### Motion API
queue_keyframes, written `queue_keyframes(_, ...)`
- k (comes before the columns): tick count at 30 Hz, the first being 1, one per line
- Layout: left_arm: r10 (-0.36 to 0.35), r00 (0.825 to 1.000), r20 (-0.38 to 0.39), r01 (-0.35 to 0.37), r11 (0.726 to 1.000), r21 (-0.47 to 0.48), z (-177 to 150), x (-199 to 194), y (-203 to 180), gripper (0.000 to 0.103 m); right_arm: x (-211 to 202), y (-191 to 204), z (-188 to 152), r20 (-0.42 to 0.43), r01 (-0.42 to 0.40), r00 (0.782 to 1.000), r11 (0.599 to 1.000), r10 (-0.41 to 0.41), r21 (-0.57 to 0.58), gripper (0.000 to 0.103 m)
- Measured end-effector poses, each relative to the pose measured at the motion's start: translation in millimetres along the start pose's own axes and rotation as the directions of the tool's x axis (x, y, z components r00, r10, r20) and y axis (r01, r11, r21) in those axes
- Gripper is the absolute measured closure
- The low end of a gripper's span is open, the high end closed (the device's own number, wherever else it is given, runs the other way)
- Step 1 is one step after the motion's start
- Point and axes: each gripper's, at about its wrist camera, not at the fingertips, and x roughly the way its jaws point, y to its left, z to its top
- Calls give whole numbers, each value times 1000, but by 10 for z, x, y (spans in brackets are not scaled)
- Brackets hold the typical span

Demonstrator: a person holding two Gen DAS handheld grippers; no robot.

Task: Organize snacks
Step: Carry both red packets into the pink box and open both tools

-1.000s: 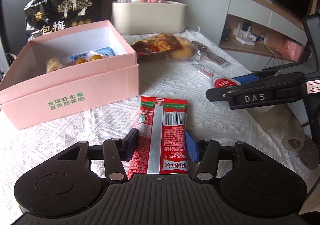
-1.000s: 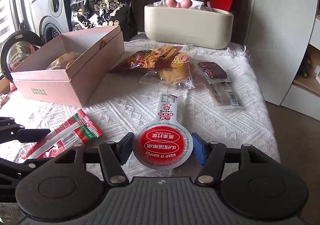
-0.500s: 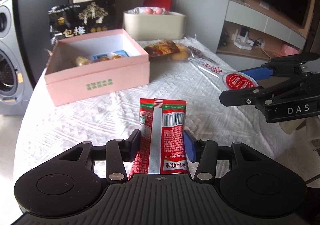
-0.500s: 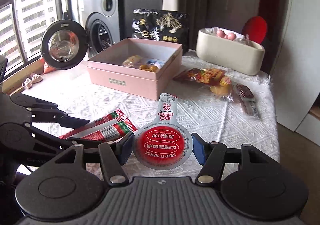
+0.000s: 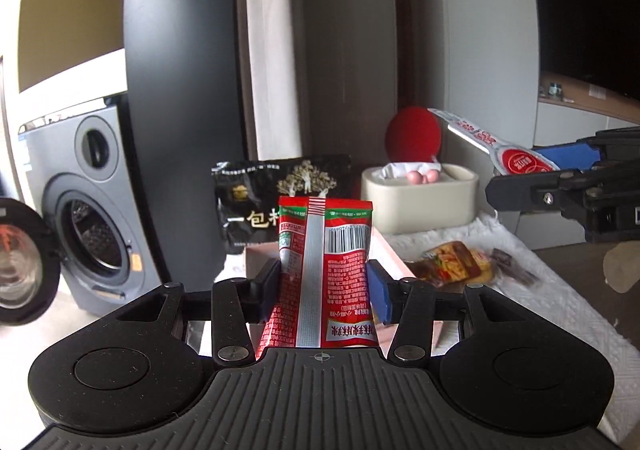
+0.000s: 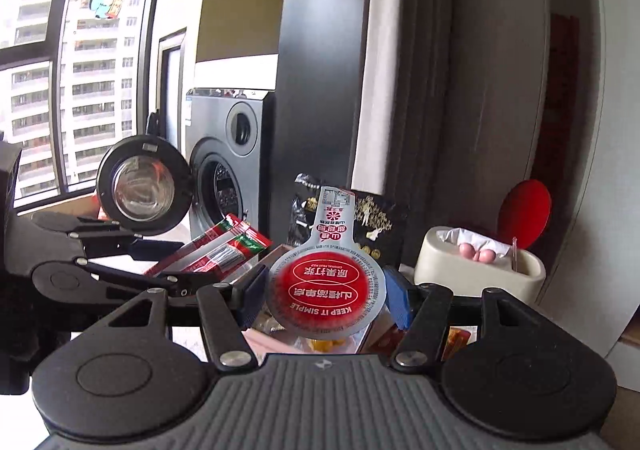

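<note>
My left gripper (image 5: 323, 286) pinches a red sachet (image 5: 326, 270) by its side edges, barcode side toward the camera, held upright in the air above the pink box (image 5: 390, 266), of which only a strip of rim and wall shows behind the sachet. In the right wrist view the same sachet (image 6: 218, 250) juts out tilted from the left gripper (image 6: 192, 270), off to my left.

My right gripper (image 6: 325, 290) is closed on a round-bodied pouch with a red label and a long neck (image 6: 326, 286), pinched across its round part, neck pointing away and up. From the left wrist view that pouch (image 5: 508, 156) sticks out of the right gripper (image 5: 552, 170), up in the air to the right.

Beneath the pouch, in the right wrist view, part of the pink box's inside (image 6: 280, 338) shows, with something yellow (image 6: 326, 346) lying in it; most of what it holds is hidden.

Behind the box a black snack bag (image 5: 256, 206) stands upright. To its right sits a cream tub (image 5: 420, 202) holding pink round pieces (image 5: 422, 178) and white wrapping, a red round thing (image 5: 414, 134) behind it. On the white cloth (image 5: 560, 310) right of the box lie a clear packet of orange-red snacks (image 5: 452, 262) and a dark packet (image 5: 512, 268). A washing machine (image 5: 92, 210) with its door open stands at the left.
</note>
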Motion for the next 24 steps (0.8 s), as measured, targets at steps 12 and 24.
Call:
queue_keyframes(12,-10,982,-191,5,1000,-24,-201,1160,224,51,1404,-221,-290,-212,20,977,997,-5,69,41)
queue_keyframes(24,-36,959,-280,21,998,-56,-351,1695,295,51,1853,-171,-742,-288,10,958,1000,-5,14,37)
